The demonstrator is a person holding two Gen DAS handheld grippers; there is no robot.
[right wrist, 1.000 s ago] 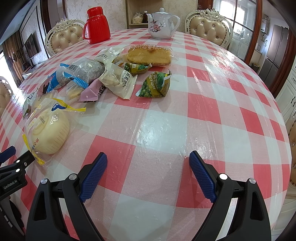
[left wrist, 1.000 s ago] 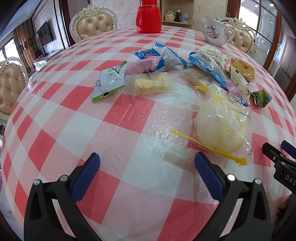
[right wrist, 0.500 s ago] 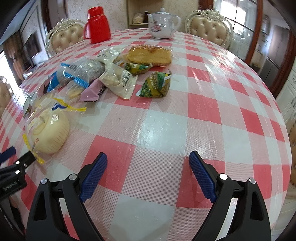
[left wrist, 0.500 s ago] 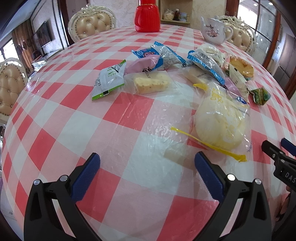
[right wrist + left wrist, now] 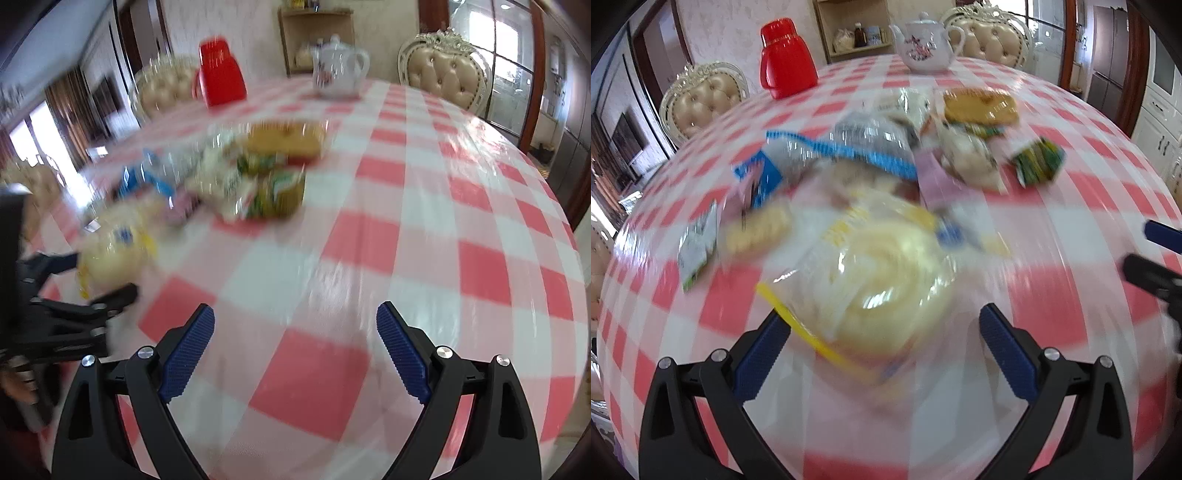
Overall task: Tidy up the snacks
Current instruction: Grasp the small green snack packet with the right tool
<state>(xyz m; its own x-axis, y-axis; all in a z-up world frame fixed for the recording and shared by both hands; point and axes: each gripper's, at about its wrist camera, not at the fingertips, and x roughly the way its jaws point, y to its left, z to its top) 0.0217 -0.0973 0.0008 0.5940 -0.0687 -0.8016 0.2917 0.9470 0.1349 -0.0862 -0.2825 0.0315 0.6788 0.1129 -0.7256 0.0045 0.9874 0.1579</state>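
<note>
While both views smear with motion, left claw [image 5: 882,328] has swung in from bare cloth, spread wide around the round bun bag [image 5: 886,284] on the counter [image 5: 1089,206] | right claw [image 5: 295,339] released, empty, over bare checks | pickup looks imminent.

Motion-blurred throughout. Left gripper [image 5: 882,332] spread wide, blue pads [image 5: 759,360] either side of a round pale bun in clear wrap [image 5: 886,288], yellow seal strip [image 5: 812,338] just beside the left pad. Beyond, a heap of snack packets [image 5: 871,155] on the red-and-white checked tablecloth [image 5: 1089,206]: green packet [image 5: 1036,166], golden cake [image 5: 979,107]. Farther back, red jug [image 5: 786,61] and white teapot [image 5: 925,46]. Right gripper [image 5: 1156,258] at the right edge.
</note>
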